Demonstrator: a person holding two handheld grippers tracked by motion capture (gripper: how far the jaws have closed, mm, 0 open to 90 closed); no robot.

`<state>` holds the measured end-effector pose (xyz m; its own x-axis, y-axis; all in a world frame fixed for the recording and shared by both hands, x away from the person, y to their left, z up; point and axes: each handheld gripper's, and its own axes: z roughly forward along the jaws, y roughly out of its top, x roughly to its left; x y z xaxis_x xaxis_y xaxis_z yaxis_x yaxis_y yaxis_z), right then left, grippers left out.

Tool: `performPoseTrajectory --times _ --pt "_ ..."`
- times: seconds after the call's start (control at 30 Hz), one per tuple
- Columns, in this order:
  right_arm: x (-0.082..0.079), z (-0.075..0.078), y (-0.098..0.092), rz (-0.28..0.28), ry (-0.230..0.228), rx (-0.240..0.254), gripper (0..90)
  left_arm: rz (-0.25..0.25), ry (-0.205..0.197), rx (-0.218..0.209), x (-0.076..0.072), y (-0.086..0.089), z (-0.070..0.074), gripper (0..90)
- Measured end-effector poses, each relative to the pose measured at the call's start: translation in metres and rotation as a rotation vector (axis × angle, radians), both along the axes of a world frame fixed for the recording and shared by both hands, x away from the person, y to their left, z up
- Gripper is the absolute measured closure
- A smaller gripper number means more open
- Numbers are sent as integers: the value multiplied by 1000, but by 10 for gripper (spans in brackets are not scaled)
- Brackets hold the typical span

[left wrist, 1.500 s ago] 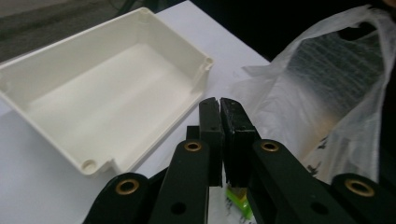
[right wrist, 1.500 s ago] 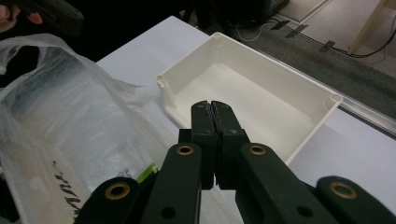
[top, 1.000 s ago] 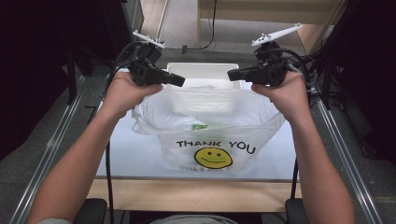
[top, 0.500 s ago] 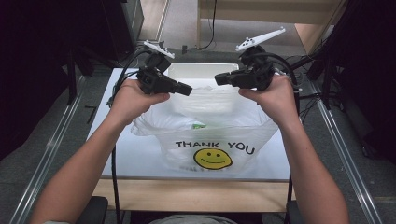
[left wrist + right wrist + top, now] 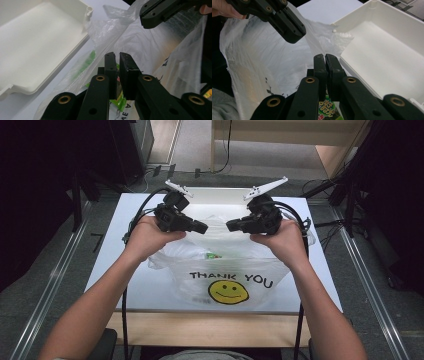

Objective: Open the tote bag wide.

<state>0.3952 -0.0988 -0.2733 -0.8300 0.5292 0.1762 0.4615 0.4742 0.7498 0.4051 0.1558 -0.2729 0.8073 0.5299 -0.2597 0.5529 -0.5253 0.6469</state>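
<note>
1. Plastic: one bag (image 5: 227, 270) lay mid-table, just before one white tray (image 5: 37, 47).
2. One green packet (image 5: 325, 106) sat inside.
3. Two grippers, left (image 5: 204, 227) and right (image 5: 230, 225), each clenched on bag film.

Surroundings: worktop, tray, floor clutter.

White worktop (image 5: 125, 275) with a pale wooden front edge (image 5: 210, 329). A shallow white tray (image 5: 37, 47) lies empty at its far side, rim raised, one corner notched. Grey floor around; metal rails (image 5: 50, 290) run along both sides. Black cables (image 5: 330, 227) trail on the floor to the right. A light wooden structure (image 5: 280, 140) stands beyond.
</note>
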Motion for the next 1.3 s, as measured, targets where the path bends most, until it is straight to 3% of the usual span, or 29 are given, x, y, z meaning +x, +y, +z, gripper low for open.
performPoseTrajectory --times 0.03,0.07,0.27,0.53,0.57,0.9,0.97,1.3 --pt "0 0 0 0 0 0 883 0 0 0 0 0 0 852" --pt "-1 -5 2 0 -4 -32 879 1 5 0 0 0 -2 852" --pt "-1 -21 1 2 12 -50 888 7 15 0 0 1 -15 853" --pt "2 -38 -1 -12 42 -40 887 35 32 19 2 5 -36 853" --pt "2 -43 -2 -14 54 -39 886 39 37 37 3 4 -40 853" --pt "8 -64 -4 -20 76 -43 885 57 72 52 9 7 -64 853" --pt "8 -69 -4 -23 82 -67 884 65 85 49 10 7 -71 852" --pt "10 -92 -7 -33 96 -49 881 84 115 62 15 14 -97 854"
